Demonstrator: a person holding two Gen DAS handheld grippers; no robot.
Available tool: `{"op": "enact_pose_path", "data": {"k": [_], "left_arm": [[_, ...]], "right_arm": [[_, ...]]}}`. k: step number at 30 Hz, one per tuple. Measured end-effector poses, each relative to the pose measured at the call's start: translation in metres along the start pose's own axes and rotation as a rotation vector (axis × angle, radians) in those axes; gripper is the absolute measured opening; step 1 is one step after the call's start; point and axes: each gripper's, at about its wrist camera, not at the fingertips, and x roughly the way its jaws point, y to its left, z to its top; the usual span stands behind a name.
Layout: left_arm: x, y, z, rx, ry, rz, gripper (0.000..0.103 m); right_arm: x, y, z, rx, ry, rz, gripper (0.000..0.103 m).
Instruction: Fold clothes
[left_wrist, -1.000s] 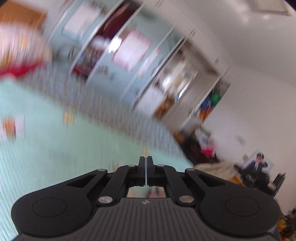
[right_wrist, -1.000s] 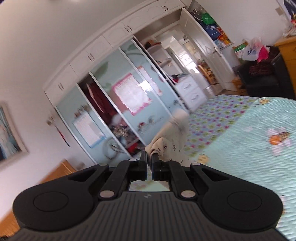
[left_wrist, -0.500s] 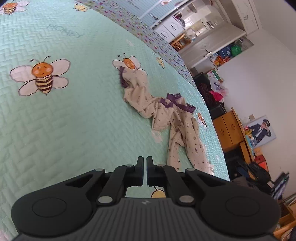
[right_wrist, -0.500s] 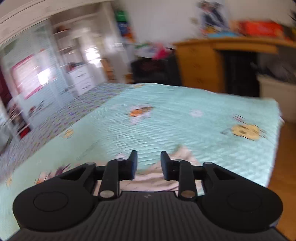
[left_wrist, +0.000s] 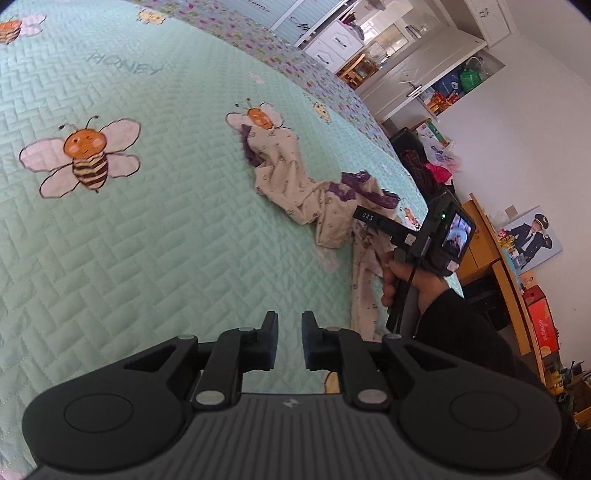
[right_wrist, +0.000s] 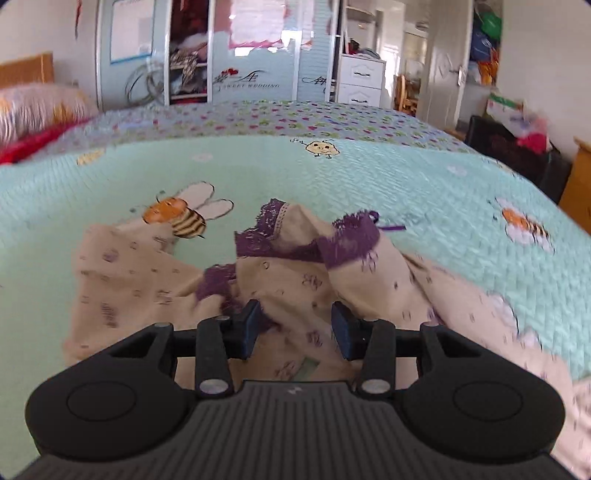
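Observation:
A cream garment (left_wrist: 295, 184) with small prints and purple lace trim lies crumpled on the mint bee-print bedspread (left_wrist: 147, 240). My left gripper (left_wrist: 289, 321) hovers over bare quilt to the left of the garment's near end. Its jaws are opening, a narrow gap shows, and nothing is between them. In the right wrist view my right gripper (right_wrist: 295, 314) stands open low over the garment (right_wrist: 288, 280), with bunched cloth lying under and between the fingers but not pinched. A person's hand (left_wrist: 402, 273) in a dark sleeve holds that gripper.
Beyond the bed's far side stand a sliding-door wardrobe (right_wrist: 229, 48) and white drawers (right_wrist: 360, 79). Pillows (right_wrist: 37, 107) lie at the far left. A wooden desk (left_wrist: 491, 251) and a dark seat with clothes (left_wrist: 417, 162) stand past the right edge.
My right gripper let go of the cloth it held up, opened and dropped onto the garment on the bed. My left gripper came down over the quilt and its jaws have parted slightly.

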Motion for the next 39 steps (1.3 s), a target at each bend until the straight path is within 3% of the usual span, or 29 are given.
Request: {"op": "enact_pose_path", "data": {"k": [2, 3, 4, 5, 7, 11, 15, 17, 20, 22, 23, 25, 28, 31, 34, 39], "left_arm": [[0.007, 0.009, 0.000, -0.023, 0.011, 0.003, 0.015], [0.010, 0.012, 0.000, -0.034, 0.016, 0.007, 0.015], [0.013, 0.015, -0.001, -0.045, 0.021, 0.012, 0.015], [0.014, 0.017, -0.002, -0.053, 0.026, 0.012, 0.015], [0.015, 0.017, -0.003, -0.054, 0.031, 0.008, 0.016], [0.013, 0.011, -0.007, -0.041, 0.036, -0.002, 0.016], [0.007, -0.011, -0.012, 0.002, 0.032, -0.053, 0.016], [0.006, -0.023, -0.016, 0.019, 0.033, -0.091, 0.021], [0.006, -0.037, -0.023, 0.019, 0.045, -0.153, 0.030], [0.008, -0.043, -0.029, -0.002, 0.063, -0.202, 0.037], [0.011, -0.044, -0.032, -0.018, 0.080, -0.227, 0.046], [0.018, -0.045, -0.038, -0.055, 0.113, -0.257, 0.052], [0.027, -0.044, -0.047, -0.064, 0.153, -0.202, 0.052], [0.032, -0.049, -0.049, -0.025, 0.181, -0.138, 0.052], [0.030, -0.060, -0.046, 0.080, 0.157, -0.036, 0.057], [0.041, -0.078, -0.045, 0.207, 0.179, 0.032, 0.062]], "right_arm": [[0.014, -0.004, 0.001, -0.030, 0.034, 0.003, 0.044], [0.021, -0.006, 0.002, -0.045, 0.051, 0.004, 0.036], [0.026, -0.010, 0.001, -0.047, 0.070, 0.010, 0.013], [0.027, -0.016, 0.000, -0.021, 0.085, 0.022, 0.005], [0.016, -0.029, -0.001, 0.069, 0.070, 0.052, 0.005], [-0.044, -0.058, -0.007, 0.300, -0.029, 0.213, 0.005], [-0.142, -0.066, -0.010, 0.363, -0.164, 0.388, 0.005], [-0.189, -0.066, -0.015, 0.376, -0.208, 0.492, 0.005], [-0.246, -0.058, -0.032, 0.346, -0.231, 0.642, 0.005], [-0.265, -0.050, -0.049, 0.327, -0.198, 0.703, 0.005], [-0.269, -0.045, -0.061, 0.321, -0.162, 0.716, 0.005], [-0.267, -0.036, -0.085, 0.322, -0.084, 0.703, 0.005], [-0.265, -0.022, -0.115, 0.323, -0.006, 0.694, 0.005], [-0.269, -0.003, -0.131, 0.251, 0.031, 0.676, 0.005], [-0.274, 0.017, -0.138, 0.126, 0.042, 0.634, 0.005], [-0.278, 0.031, -0.142, -0.014, 0.029, 0.568, 0.006]]}}
